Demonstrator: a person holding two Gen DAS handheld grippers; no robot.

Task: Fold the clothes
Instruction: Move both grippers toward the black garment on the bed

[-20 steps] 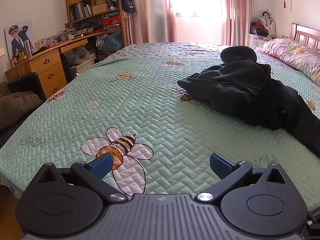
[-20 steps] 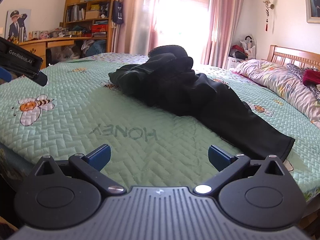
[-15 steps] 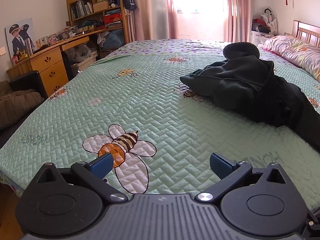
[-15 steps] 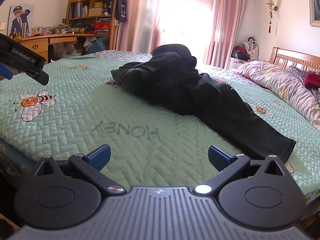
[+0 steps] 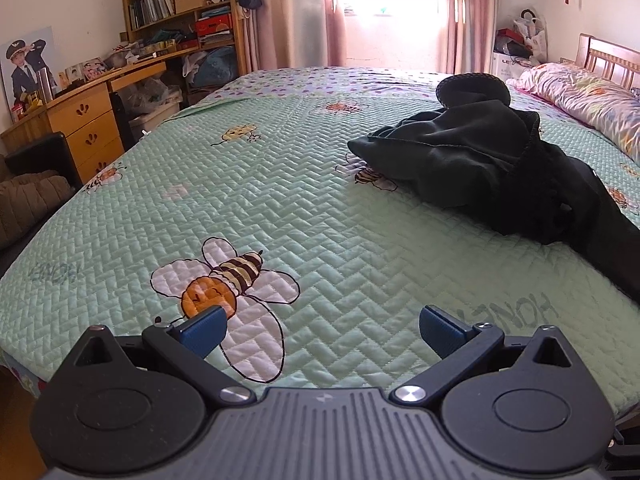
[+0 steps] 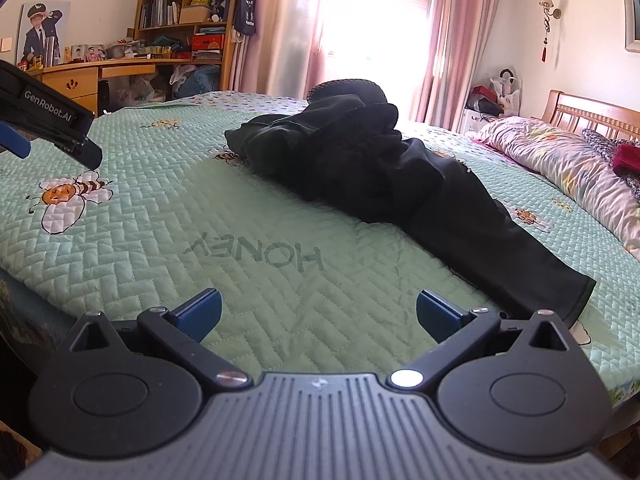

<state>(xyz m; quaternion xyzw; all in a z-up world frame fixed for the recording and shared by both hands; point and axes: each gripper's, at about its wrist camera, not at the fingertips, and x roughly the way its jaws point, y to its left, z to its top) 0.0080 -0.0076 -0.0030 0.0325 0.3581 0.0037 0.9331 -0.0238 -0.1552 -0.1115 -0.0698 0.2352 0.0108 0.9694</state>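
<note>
Black garment (image 6: 360,168) crumpled on green bedspread (image 6: 248,264), well beyond both wide-spread, empty grippers: left gripper (image 5: 322,330), right gripper (image 6: 318,314).

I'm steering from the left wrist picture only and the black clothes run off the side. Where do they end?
Observer: The black garment ends in a hemmed trouser-leg cuff lying flat near the quilt's front edge.
Operator: Is my other gripper holding it?
Observer: No. The right gripper is open and empty, the cuff just beyond its right finger.
Operator: Anything past the pillow?
Observer: Yes, a dark red item lies on the floral bedding by the headboard.
Operator: Can you see my gripper?
Observer: Yes, the left gripper hangs above the bee print.
</note>
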